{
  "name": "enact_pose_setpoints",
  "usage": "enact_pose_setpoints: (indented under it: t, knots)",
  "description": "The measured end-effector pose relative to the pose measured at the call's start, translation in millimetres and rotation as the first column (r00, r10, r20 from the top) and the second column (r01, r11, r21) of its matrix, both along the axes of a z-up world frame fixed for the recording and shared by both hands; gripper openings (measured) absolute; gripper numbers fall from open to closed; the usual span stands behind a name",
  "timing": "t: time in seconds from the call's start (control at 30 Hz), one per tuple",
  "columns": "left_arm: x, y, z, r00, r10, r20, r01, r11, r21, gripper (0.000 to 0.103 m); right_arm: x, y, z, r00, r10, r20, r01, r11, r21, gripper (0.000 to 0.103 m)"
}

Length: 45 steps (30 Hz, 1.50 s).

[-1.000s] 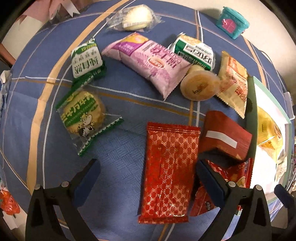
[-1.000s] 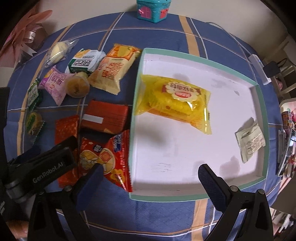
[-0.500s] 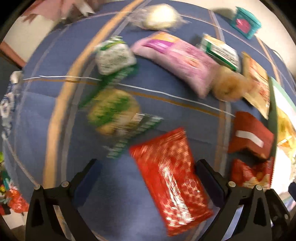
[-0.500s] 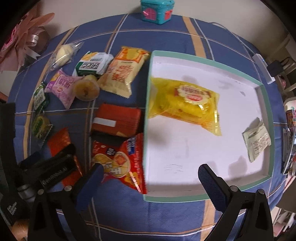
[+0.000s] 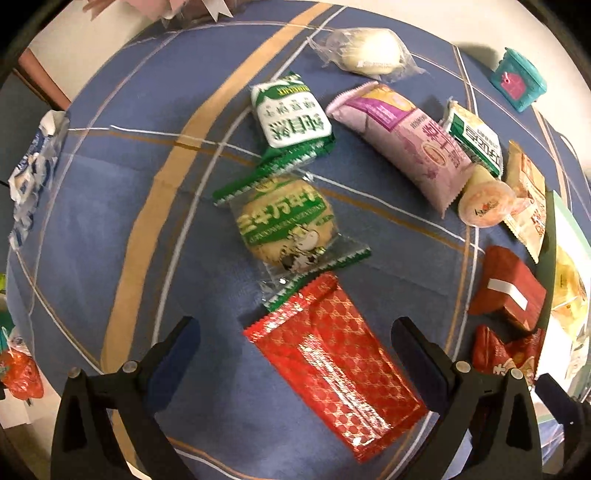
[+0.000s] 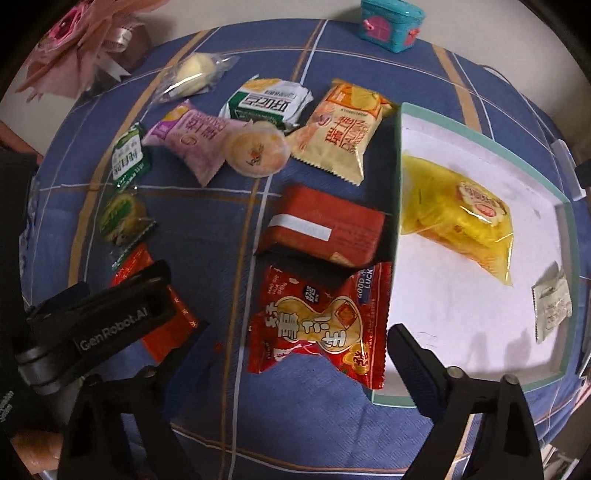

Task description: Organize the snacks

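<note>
Several wrapped snacks lie on a blue cloth. My left gripper [image 5: 295,349] is open, its fingers on either side of a red gold-patterned packet [image 5: 332,365]. A green cookie packet [image 5: 286,225] lies just beyond it. My right gripper [image 6: 291,360] is open above a red peanut packet [image 6: 321,321], which leans on the white tray [image 6: 480,376]. The tray holds a yellow snack bag [image 6: 458,214] and a small white sachet [image 6: 552,306]. The left gripper body [image 6: 92,325] shows in the right wrist view.
A red box [image 6: 325,232], an orange packet [image 6: 343,129], a jelly cup [image 6: 256,149], a pink packet [image 6: 192,136] and green-white packets [image 6: 266,101] lie left of the tray. A teal toy house [image 6: 391,22] stands at the far edge. Crumpled wrappers [image 5: 33,173] lie at the left.
My left gripper swung left and turned, so the red gold packet now lies diagonally between its fingers. My right gripper moved left, from over the tray to over the red peanut packet.
</note>
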<state>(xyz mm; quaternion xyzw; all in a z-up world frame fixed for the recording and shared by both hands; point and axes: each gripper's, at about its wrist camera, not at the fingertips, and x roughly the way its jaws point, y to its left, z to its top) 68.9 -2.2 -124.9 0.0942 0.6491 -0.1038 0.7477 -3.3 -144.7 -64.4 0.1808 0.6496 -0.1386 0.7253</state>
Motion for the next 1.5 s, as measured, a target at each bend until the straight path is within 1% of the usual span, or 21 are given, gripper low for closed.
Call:
enact_pose_setpoints:
  t: [0.07, 0.13, 0.2, 0.23, 0.27, 0.37, 0.53, 0.57, 0.6, 0.7, 0.83, 0.9, 0.93, 1.0, 1.07, 1.17, 1.23, 1.4, 1.47, 1.5]
  knots:
    - [-3, -4, -6, 1.0, -0.006, -0.025, 0.006, 1.0, -0.016, 0.103, 1, 5, -1, 1.0, 0.002, -0.003, -0.002, 1.0, -0.008, 0.09]
    - [-5, -10, -11, 0.999, -0.014, -0.045, 0.012, 1.0, -0.026, 0.103, 1, 6, 2, 1.0, 0.002, 0.01, -0.002, 1.0, 0.005, 0.086]
    - [-7, -13, -15, 0.998, -0.019, -0.059, 0.017, 0.999, -0.044, 0.103, -1, 10, 3, 0.999, 0.012, 0.035, -0.013, 0.999, 0.042, 0.077]
    - [-8, -14, -17, 0.998, -0.02, -0.059, 0.018, 0.999, -0.048, 0.103, -1, 11, 5, 0.999, 0.02, 0.042, -0.022, 0.998, 0.055, 0.075]
    - [-8, -15, -18, 0.998, -0.021, -0.056, 0.019, 0.999, -0.045, 0.103, 1, 14, 4, 0.999, 0.025, 0.044, -0.027, 0.998, 0.054, 0.075]
    - [-8, -14, -22, 0.999, -0.011, -0.044, 0.01, 1.0, -0.008, 0.103, 4, 24, 6, 0.998, 0.047, 0.037, -0.048, 0.999, 0.007, 0.075]
    - [-8, -5, -37, 0.998, 0.023, -0.063, -0.023, 1.0, -0.004, 0.103, 14, 35, -6, 0.997, 0.066, 0.04, -0.066, 0.998, -0.005, 0.075]
    - [-8, -5, -40, 0.997, 0.031, -0.064, -0.031, 1.0, -0.005, 0.103, 3, 38, -1, 0.996, 0.071, 0.047, -0.07, 0.997, -0.014, 0.075]
    - [-7, -3, -42, 0.997, 0.038, -0.068, -0.039, 0.999, -0.007, 0.103, 4, 41, 0, 0.996, 0.078, 0.052, -0.077, 0.997, -0.025, 0.075]
    - [-9, 6, -42, 0.997, 0.039, -0.064, -0.04, 0.999, -0.015, 0.102, 2, 45, -6, 0.995, 0.086, 0.058, -0.085, 0.996, -0.022, 0.075]
    - [-8, 13, -43, 0.997, 0.042, -0.066, -0.043, 0.999, -0.023, 0.102, 0, 48, -5, 0.993, 0.097, 0.061, -0.096, 0.995, -0.026, 0.075]
    - [-10, 15, -38, 0.997, 0.045, -0.063, -0.046, 0.999, -0.021, 0.097, 0, 48, -6, 0.994, 0.095, 0.057, -0.094, 0.995, -0.011, 0.075]
    - [-11, 17, -36, 0.997, 0.046, -0.061, -0.048, 0.999, -0.022, 0.095, 1, 36, -3, 0.994, 0.09, 0.055, -0.09, 0.996, -0.005, 0.075]
    - [-13, 18, -29, 0.998, 0.043, -0.053, -0.044, 0.999, -0.026, 0.084, -1, 31, 0, 0.995, 0.081, 0.053, -0.081, 0.997, -0.005, 0.075]
    - [-14, 18, -26, 0.999, 0.035, -0.039, -0.036, 0.999, -0.026, 0.077, 0, 28, -3, 0.996, 0.075, 0.048, -0.075, 0.997, 0.002, 0.075]
    - [-15, 19, -24, 0.999, 0.031, -0.029, -0.032, 0.999, -0.029, 0.069, 0, 26, -2, 0.996, 0.071, 0.051, -0.072, 0.997, 0.016, 0.075]
    - [-15, 21, -21, 0.999, 0.033, -0.026, -0.034, 0.999, -0.033, 0.067, 5, 24, -9, 0.996, 0.069, 0.053, -0.07, 0.997, 0.022, 0.075]
    - [-14, 23, -19, 0.999, 0.034, -0.018, -0.035, 0.999, -0.032, 0.065, 4, 12, -16, 0.997, 0.04, 0.066, -0.044, 0.998, 0.055, 0.076]
    - [-16, 22, -15, 0.999, 0.04, -0.017, -0.04, 0.999, -0.036, 0.065, 2, 8, -15, 0.997, 0.035, 0.073, -0.039, 0.998, 0.055, 0.074]
    - [-15, 22, -13, 0.999, 0.046, -0.017, -0.047, 0.998, -0.041, 0.064, 3, 6, -16, 0.996, 0.033, 0.078, -0.037, 0.998, 0.056, 0.07]
